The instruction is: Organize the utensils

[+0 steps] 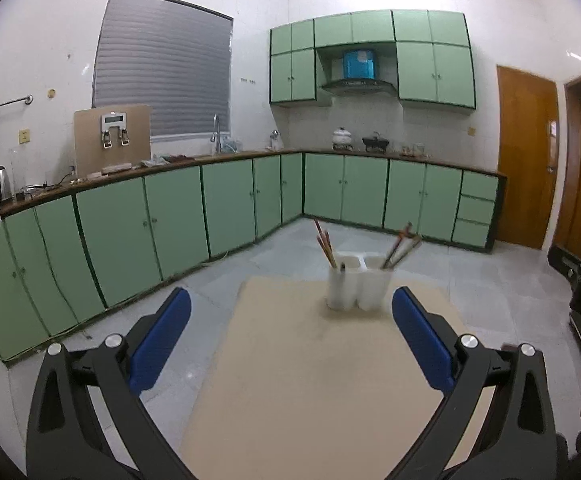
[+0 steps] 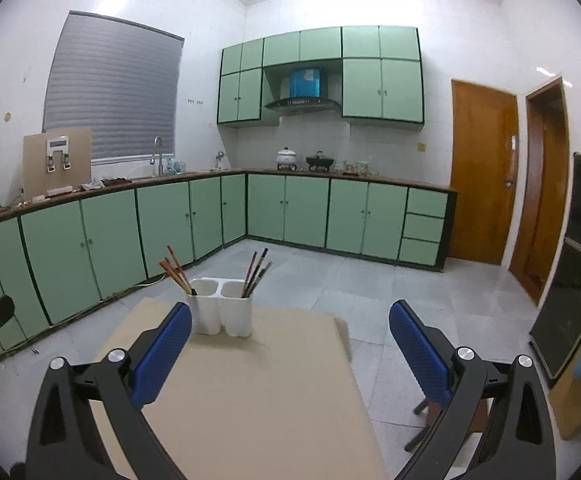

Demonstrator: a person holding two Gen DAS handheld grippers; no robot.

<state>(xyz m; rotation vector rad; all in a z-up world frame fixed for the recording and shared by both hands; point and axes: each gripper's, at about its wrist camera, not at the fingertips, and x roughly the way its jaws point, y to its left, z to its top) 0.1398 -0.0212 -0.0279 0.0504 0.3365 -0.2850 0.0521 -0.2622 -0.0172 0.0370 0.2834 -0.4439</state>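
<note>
- Currently the utensil holder (image 1: pixel 359 284) stands ahead on the worktop (image 1: pixel 310 380), chopsticks (image 2: pixel 255 274) upright.
- Left gripper (image 1: pixel 290 308) and right gripper (image 2: pixel 290 316): spread wide, empty.
- Left gripper appears better aligned.

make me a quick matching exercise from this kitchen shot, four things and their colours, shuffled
Things:
1. utensil holder
2. lower cabinet doors
3. door
4. pads on the right tongs

Colours:
A. blue
B. brown wood
C. white
D. pale green

Pairs: 1-C, 2-D, 3-B, 4-A
</note>
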